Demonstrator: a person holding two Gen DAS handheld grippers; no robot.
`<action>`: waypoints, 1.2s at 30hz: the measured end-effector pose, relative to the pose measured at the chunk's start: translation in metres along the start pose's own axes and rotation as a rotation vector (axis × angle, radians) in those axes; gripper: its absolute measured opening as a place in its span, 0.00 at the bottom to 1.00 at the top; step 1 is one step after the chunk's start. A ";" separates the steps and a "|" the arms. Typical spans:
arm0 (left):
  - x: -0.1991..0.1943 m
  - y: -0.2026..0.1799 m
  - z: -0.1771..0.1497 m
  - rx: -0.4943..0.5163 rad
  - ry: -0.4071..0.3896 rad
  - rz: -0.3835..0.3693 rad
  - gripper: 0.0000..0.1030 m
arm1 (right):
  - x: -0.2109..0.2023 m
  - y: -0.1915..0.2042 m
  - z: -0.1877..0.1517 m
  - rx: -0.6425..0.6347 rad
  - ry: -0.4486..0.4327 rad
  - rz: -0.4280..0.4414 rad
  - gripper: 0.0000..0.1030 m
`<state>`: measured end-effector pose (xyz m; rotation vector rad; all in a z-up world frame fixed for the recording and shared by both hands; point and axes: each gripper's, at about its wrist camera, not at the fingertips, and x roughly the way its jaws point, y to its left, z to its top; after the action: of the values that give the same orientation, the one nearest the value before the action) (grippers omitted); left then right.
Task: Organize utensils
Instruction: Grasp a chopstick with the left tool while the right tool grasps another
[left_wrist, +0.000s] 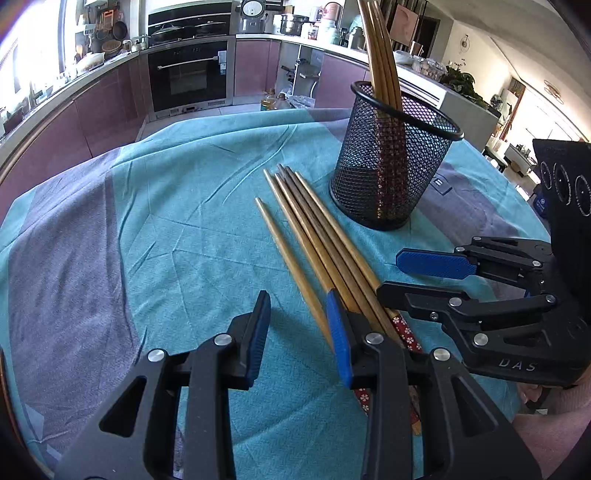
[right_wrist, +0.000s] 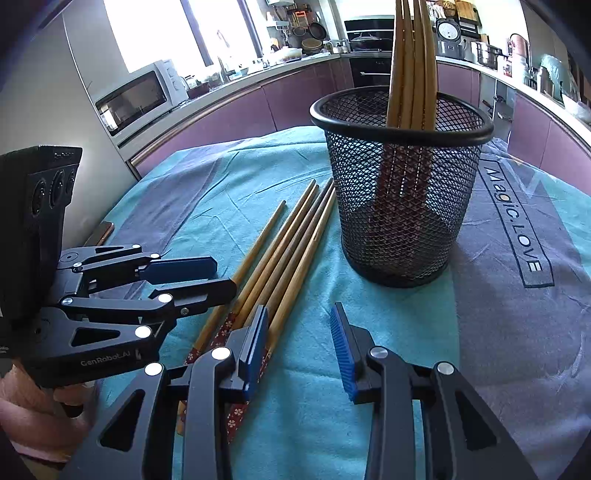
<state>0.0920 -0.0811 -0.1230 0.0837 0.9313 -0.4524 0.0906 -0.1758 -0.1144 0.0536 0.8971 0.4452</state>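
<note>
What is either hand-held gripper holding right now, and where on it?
Nothing. The left hand-held gripper and right hand-held gripper are both open above the loose chopsticks on the cloth; no pad closes on one.

Home kitchen: built-in oven (left_wrist: 187, 74), microwave (right_wrist: 138, 96), rice cooker (left_wrist: 252, 15), purple cabinets (left_wrist: 96, 107) under cluttered counters.

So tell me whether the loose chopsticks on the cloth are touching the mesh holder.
Apart. In the left wrist view the loose chopsticks end short of the mesh holder, with a strip of teal cloth between tips and base. The right wrist view shows the same gap.
</note>
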 end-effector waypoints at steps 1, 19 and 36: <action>0.001 0.000 0.001 0.001 0.001 0.002 0.31 | 0.000 0.000 0.000 -0.003 0.000 -0.002 0.33; 0.007 0.005 0.002 0.007 0.020 0.053 0.17 | 0.003 0.005 0.001 -0.033 0.016 -0.047 0.26; 0.010 0.011 0.007 -0.043 0.016 0.076 0.10 | 0.008 -0.006 0.006 0.034 -0.011 -0.047 0.07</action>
<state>0.1071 -0.0761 -0.1279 0.0836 0.9494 -0.3620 0.1014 -0.1774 -0.1177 0.0658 0.8930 0.3855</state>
